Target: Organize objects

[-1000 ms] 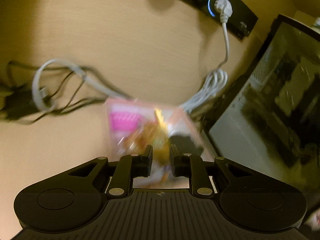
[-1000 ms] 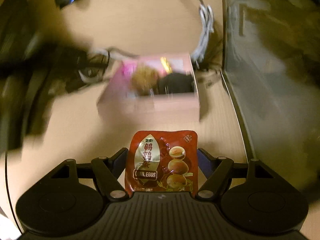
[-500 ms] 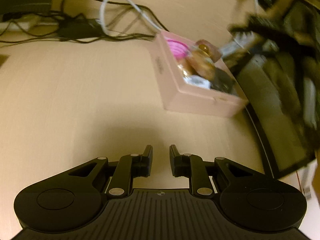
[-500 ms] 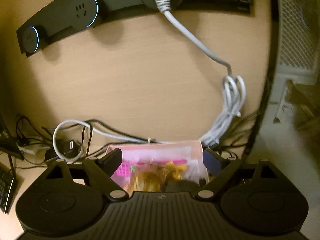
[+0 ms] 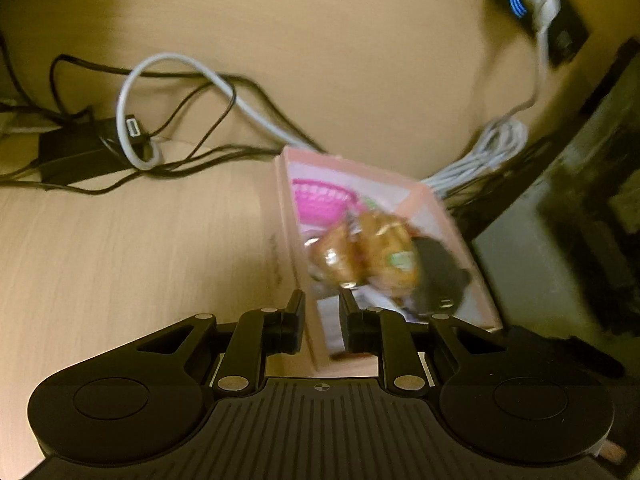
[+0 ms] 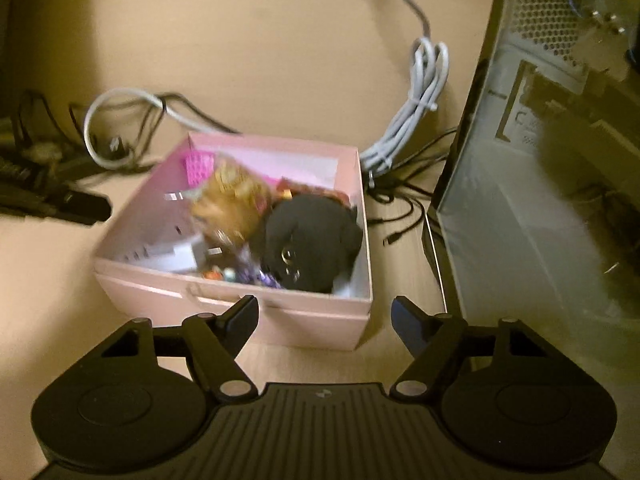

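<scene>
A pink cardboard box (image 6: 240, 304) sits on the wooden desk, filled with several items: orange-brown snack packets (image 6: 234, 204), a black pouch (image 6: 312, 236) and a pink mesh item (image 6: 198, 164). My right gripper (image 6: 324, 314) is open and empty, just in front of the box's near wall. In the left wrist view the box (image 5: 316, 328) is blurred; its left wall stands between the narrowly parted fingers of my left gripper (image 5: 322, 316). Whether the fingers press on the wall cannot be told. The snack packets (image 5: 368, 252) show inside.
A computer case with a glass side (image 6: 532, 184) stands right of the box. A bundled grey cable (image 6: 416, 120) and black wires (image 6: 404, 204) lie behind it. A black adapter with a looped white cable (image 5: 80, 148) lies to the left. A power strip (image 5: 540, 0) is on the wall.
My right gripper held a quail egg packet a second ago and is now open and empty, drawn back from the box. My left gripper swung back to the box's left wall.
</scene>
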`<state>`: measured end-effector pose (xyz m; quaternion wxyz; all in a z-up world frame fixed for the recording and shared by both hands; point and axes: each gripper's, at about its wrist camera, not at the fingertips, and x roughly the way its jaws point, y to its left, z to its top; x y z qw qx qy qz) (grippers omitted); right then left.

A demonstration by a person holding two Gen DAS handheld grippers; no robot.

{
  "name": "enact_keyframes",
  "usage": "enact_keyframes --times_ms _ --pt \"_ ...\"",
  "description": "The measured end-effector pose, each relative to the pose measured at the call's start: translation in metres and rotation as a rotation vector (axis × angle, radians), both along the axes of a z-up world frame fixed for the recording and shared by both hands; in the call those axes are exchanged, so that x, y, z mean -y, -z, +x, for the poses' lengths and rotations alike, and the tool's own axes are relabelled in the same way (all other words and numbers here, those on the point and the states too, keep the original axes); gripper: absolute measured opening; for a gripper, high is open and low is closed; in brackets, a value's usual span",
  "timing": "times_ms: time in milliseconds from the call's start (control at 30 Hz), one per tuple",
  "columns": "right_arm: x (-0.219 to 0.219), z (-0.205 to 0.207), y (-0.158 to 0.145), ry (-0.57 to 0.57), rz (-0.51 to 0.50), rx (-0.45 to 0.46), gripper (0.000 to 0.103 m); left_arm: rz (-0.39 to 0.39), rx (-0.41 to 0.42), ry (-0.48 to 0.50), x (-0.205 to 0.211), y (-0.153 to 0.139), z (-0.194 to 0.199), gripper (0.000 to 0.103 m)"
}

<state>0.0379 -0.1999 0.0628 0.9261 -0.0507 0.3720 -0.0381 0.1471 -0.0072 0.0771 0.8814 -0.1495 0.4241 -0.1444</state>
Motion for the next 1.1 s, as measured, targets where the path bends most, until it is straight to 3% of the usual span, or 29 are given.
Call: enact_keyframes --times_ms 67,133,233,433,600,767,833,900,1100 --pt "0.0 0.003 0.009 0.014 -0.011 -0.009 0.074 0.047 -0.013 -0.023 0.002 0.007 0.005 0.029" --pt "-0.002 0.005 0.009 0.007 0.009 0.008 0.074 0.081 -0.003 -0.057 -0.006 0.011 0.003 0.053" --pt "-0.015 0.007 0.011 -0.017 0.013 0.02 0.074 0.083 0.009 -0.105 -0.022 0.014 -0.002 0.072" --pt "-0.045 0.024 0.012 -0.032 0.029 0.036 0.075 0.099 0.019 -0.197 -0.058 0.016 0.005 0.091" --pt "-0.059 0.035 0.012 -0.024 0.033 0.028 0.077 0.079 0.011 -0.201 -0.074 0.02 0.013 0.098" --pt "-0.058 0.032 0.013 0.007 0.02 0.022 0.078 0.076 0.02 -0.197 -0.07 0.014 0.007 0.094" --pt "-0.056 0.028 0.013 0.025 0.024 0.013 0.08 0.078 0.056 -0.198 -0.07 0.006 -0.002 0.087" --pt "-0.054 0.02 0.014 0.039 0.049 -0.004 0.085 0.071 0.09 -0.196 -0.072 -0.002 -0.015 0.086" --pt "-0.056 -0.018 0.032 0.092 0.101 -0.08 0.086 0.092 0.156 -0.151 -0.075 -0.004 -0.07 0.086"
